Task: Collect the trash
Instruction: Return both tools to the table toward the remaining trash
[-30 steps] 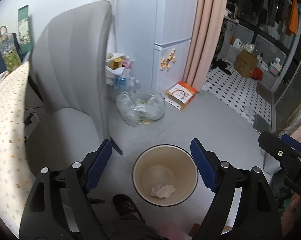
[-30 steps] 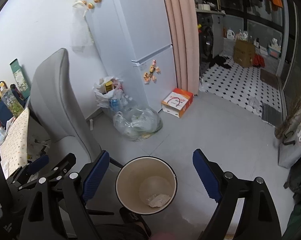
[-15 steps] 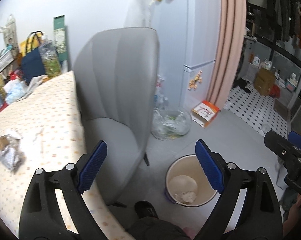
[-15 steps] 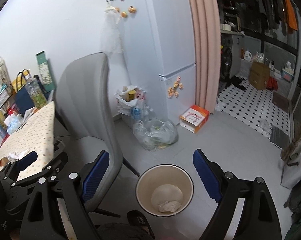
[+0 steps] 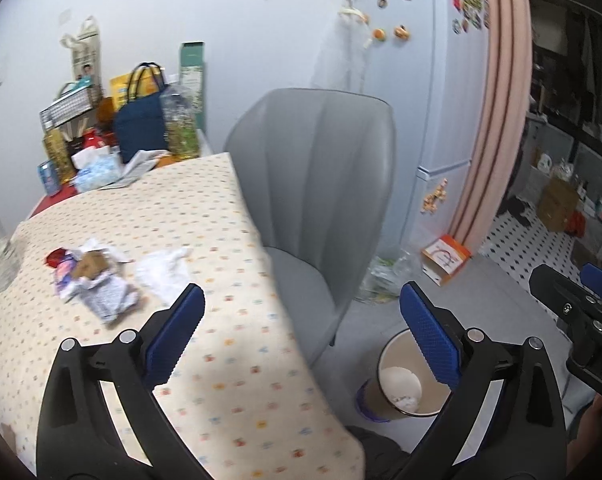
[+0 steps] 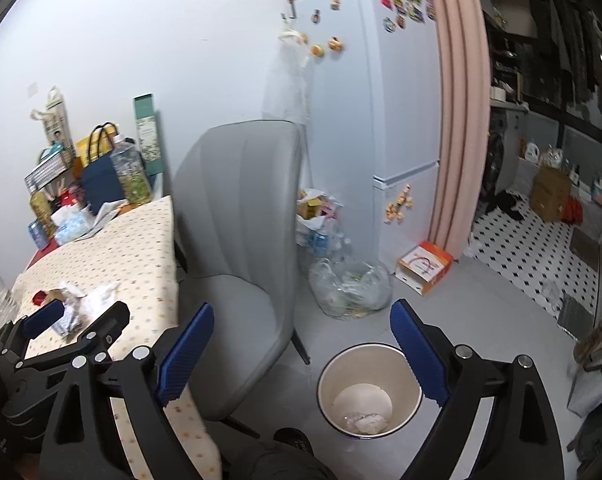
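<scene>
The left gripper (image 5: 301, 334) hangs at the bottom of its frame, jaws opening wide with nothing between them. The right gripper (image 6: 303, 354) likewise stands spread and empty at the bottom of its view. At middle left, on the dotted tablecloth (image 5: 205, 236), lies the trash: crumpled wrappers (image 5: 91, 280) and just beside them a white tissue (image 5: 163, 274). At lower right on the floor stands the cream bin (image 6: 367, 390), with a white wad (image 6: 367, 422) at its bottom. A grey chair (image 5: 321, 200) fills the centre, between table and bin.
</scene>
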Demonstrator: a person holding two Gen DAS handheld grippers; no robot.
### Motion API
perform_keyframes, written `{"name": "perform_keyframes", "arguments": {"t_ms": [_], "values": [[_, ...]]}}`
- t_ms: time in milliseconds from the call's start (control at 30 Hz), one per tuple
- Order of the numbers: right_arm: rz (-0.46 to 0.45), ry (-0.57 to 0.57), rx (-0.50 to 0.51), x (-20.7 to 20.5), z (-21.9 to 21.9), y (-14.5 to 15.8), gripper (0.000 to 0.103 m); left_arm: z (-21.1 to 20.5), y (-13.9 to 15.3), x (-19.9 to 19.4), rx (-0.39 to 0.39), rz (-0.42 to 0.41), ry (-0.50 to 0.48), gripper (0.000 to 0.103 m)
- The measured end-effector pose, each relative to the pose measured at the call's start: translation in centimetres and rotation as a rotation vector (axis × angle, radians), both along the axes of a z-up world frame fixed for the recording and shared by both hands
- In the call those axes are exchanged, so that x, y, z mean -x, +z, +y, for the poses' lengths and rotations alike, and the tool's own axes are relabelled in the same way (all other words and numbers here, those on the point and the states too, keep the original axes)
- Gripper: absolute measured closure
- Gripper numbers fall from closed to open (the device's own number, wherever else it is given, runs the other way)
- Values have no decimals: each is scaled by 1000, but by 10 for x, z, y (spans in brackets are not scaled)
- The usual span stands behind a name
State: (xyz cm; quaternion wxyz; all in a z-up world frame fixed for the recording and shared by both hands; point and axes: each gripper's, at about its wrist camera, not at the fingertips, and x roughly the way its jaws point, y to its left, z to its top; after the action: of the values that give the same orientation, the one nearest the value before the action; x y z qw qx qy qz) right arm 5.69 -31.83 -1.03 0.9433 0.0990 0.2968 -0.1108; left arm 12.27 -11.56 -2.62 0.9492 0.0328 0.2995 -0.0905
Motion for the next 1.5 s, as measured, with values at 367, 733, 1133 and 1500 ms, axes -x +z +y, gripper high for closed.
{"name": "perform_keyframes", "arguments": {"t_ms": [367, 733, 1133, 1500], "values": [[-41, 93, 52, 7, 70, 18, 11, 71, 15, 30, 11, -46, 123, 6], [-82, 163, 92, 18, 130, 31, 8, 129, 21, 52, 36, -75, 204, 6], [-101, 216, 116, 38, 166, 34, 8, 167, 26, 81, 57, -105, 236, 6], [-49, 312, 112, 14, 197, 23, 8, 209, 12, 68, 85, -47, 306, 6]]}}
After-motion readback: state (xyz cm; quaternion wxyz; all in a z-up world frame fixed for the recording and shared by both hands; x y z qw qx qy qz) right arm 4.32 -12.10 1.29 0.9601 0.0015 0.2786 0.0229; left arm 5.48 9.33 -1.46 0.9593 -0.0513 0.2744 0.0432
